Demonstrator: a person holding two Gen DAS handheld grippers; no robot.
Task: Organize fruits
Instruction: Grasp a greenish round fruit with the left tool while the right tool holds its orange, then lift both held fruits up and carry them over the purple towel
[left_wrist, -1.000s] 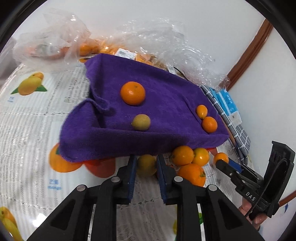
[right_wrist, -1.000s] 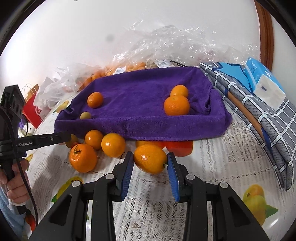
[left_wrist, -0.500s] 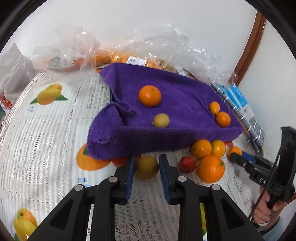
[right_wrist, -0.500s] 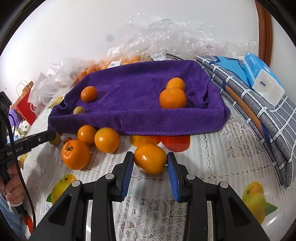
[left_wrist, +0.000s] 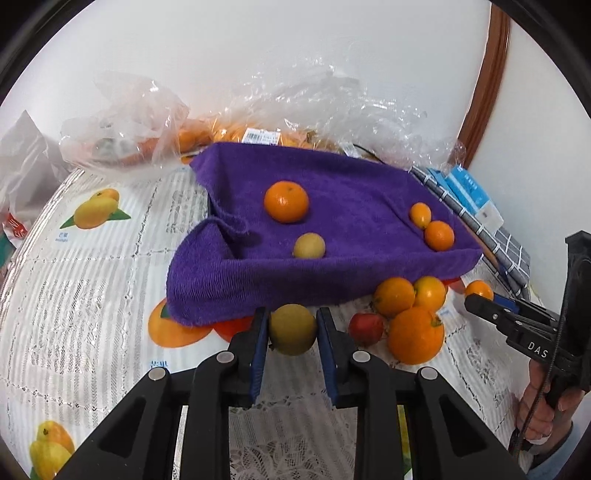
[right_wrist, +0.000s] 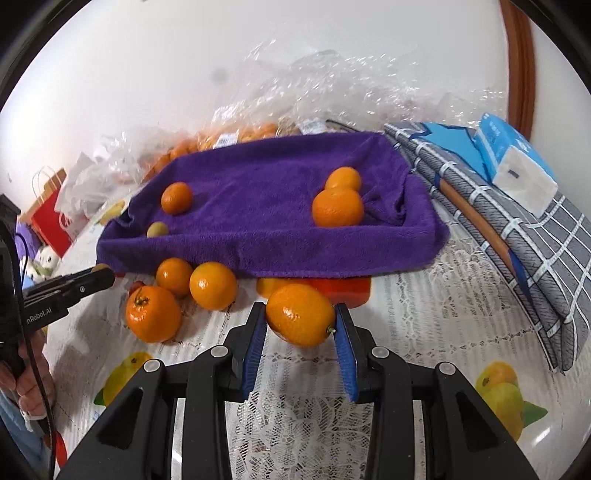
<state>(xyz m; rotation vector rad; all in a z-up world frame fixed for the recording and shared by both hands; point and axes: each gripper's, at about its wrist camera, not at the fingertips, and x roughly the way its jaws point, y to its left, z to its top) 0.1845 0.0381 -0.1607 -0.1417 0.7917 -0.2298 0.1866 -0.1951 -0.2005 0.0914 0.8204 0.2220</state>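
Note:
My left gripper (left_wrist: 291, 326) is shut on a yellow-green fruit (left_wrist: 292, 334), held just in front of the purple towel (left_wrist: 347, 206). On the towel lie an orange (left_wrist: 286, 201), a small yellow-green fruit (left_wrist: 309, 245) and two small oranges (left_wrist: 439, 235) at its right corner. My right gripper (right_wrist: 300, 319) is shut on an oval orange (right_wrist: 300, 314) in front of the towel (right_wrist: 273, 192). Loose oranges (right_wrist: 212, 285) and a small red fruit (left_wrist: 365, 328) lie on the tablecloth between the two grippers. Each gripper shows at the edge of the other's view.
Clear plastic bags (left_wrist: 122, 122) with more oranges sit behind the towel. A folded grey checked cloth (right_wrist: 517, 236) and a blue tissue pack (right_wrist: 513, 158) lie on the right. A red paper bag (right_wrist: 48, 225) stands far left. The lace tablecloth (right_wrist: 424, 332) carries printed fruit pictures.
The left gripper rolled and shifted, so the towel now sits more to the right, and a red fruit came into sight. The right gripper kept still with its orange.

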